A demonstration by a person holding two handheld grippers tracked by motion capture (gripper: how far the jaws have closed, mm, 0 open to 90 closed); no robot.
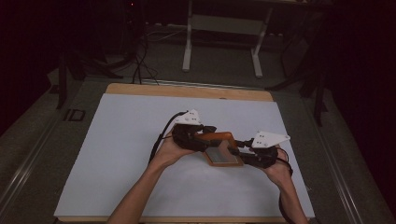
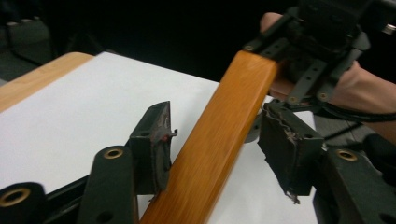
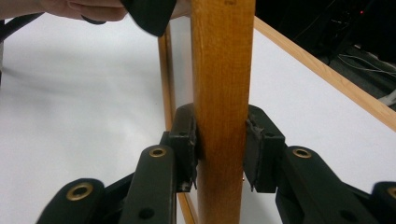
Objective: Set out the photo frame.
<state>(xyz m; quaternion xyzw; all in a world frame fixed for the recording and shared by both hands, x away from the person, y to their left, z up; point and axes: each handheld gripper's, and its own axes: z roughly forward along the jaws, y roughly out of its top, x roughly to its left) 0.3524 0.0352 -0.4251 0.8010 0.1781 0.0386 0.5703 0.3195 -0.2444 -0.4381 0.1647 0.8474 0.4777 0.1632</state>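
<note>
The wooden bar [image 3: 223, 112] of a framed panel [image 1: 223, 155] fills the right gripper view, running from six to twelve o'clock, both pads of the right gripper [image 3: 221, 151] pinching it. The left gripper [image 2: 224, 149] stands spread, the bar between its jaws, apart from the right-hand pad. This looks like a handover from left to right; next the left should back away without nudging the frame above the white table [image 1: 116, 154].
</note>
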